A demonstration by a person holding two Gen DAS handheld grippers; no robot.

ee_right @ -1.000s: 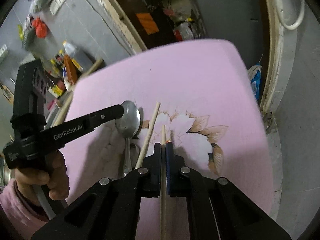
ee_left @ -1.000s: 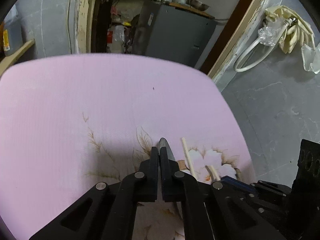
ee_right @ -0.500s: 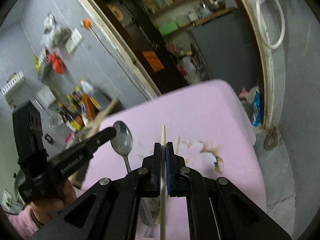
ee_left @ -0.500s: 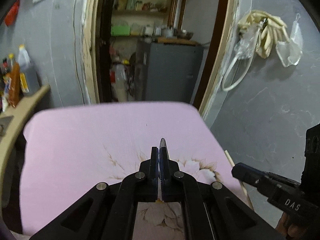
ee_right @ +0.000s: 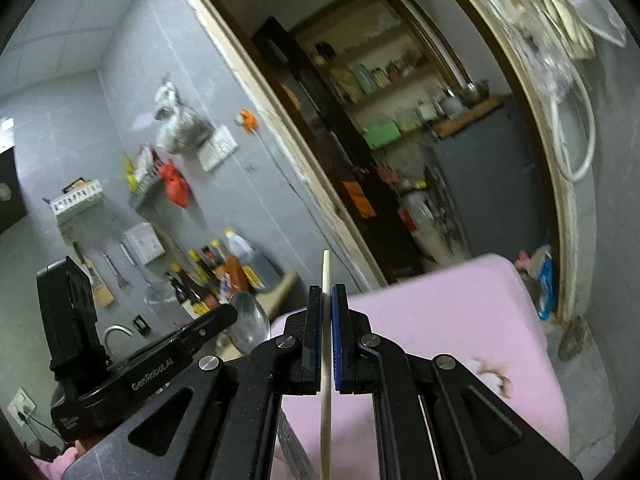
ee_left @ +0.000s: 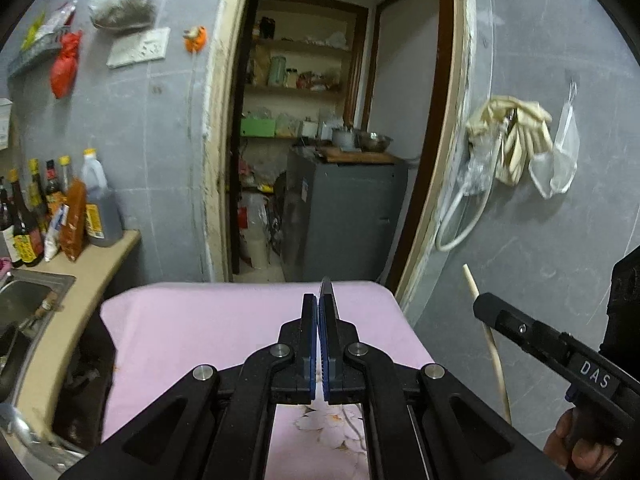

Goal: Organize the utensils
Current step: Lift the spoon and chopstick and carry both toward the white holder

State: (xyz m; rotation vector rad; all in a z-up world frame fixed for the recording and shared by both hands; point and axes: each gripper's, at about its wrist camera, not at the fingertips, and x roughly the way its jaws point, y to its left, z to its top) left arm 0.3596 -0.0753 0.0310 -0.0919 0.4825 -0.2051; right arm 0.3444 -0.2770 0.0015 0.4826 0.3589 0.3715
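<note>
Change since earlier: both grippers are lifted clear of the pink cloth (ee_left: 224, 332).
Left wrist view: left gripper (ee_left: 318, 312) is clamped on a spoon (ee_left: 326, 286), edge-on, pointing forward.
Right wrist view: right gripper (ee_right: 327, 300) is clamped on a chopstick (ee_right: 326, 276), lengthwise between the jaws; the spoon's bowl is seen to its left.

Ahead of me, grey walls (ee_left: 540, 220) frame an open doorway (ee_left: 320, 120) at centre, with shelves (ee_left: 296, 88) and a grey cabinet (ee_left: 344, 216) inside. At lower left, bottles (ee_left: 60, 208) line a beige counter (ee_left: 80, 280) beside a sink (ee_left: 24, 300).
</note>
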